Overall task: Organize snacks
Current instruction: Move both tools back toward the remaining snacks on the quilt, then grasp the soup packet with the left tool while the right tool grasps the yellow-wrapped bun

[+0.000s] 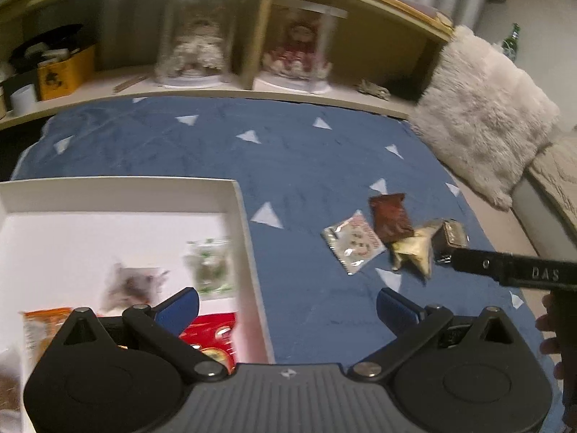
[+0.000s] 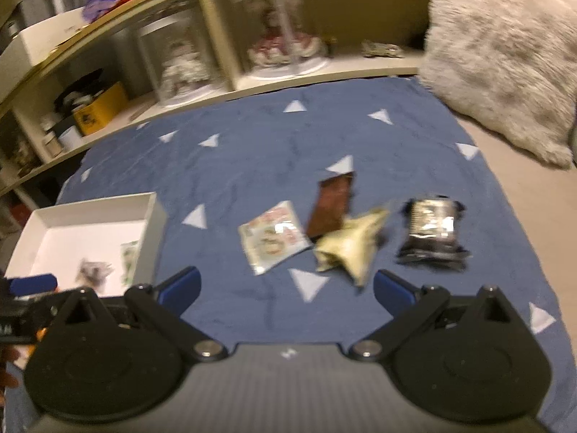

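Blue triangle-print blanket (image 2: 252,166) bears light, crinkly, slippery packets—the gold wrapper (image 2: 351,249) looks best pinched at its crimped edge—with both the left gripper (image 1: 286,306) and right gripper (image 2: 286,288) spread wide, empty.

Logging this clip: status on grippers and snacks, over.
Left gripper open, empty. Right gripper open, empty. Four snack packets loose on blue cloth; white box partly filled. Nothing blocking.
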`<state>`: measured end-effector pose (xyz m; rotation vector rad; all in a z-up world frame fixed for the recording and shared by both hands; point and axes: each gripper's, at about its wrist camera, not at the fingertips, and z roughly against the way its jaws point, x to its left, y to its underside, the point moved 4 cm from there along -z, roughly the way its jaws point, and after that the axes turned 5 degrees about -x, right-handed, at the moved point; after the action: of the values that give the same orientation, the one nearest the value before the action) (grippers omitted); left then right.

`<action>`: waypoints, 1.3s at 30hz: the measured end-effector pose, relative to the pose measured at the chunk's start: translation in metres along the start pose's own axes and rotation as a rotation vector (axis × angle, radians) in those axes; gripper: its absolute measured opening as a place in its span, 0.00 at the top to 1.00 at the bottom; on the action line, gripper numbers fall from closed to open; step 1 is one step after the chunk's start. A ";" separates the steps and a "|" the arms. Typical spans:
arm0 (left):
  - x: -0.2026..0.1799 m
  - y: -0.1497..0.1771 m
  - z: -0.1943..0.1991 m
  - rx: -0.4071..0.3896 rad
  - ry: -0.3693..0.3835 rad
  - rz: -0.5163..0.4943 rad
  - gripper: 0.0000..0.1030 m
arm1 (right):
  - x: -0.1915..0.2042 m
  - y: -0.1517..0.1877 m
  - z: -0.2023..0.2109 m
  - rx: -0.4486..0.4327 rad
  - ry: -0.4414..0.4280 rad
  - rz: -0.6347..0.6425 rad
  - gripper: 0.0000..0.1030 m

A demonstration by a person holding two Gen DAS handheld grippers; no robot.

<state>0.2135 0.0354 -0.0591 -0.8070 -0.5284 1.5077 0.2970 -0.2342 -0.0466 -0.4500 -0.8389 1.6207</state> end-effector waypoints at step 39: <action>-0.088 -0.013 -0.170 -0.026 0.308 -0.440 0.00 | -0.101 -0.007 -0.134 0.114 -0.076 -0.436 0.52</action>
<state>0.3468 -0.0731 -0.1438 -0.8585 -0.4581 0.9543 0.4180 -0.2946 -0.1463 -0.1125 -0.8297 1.2769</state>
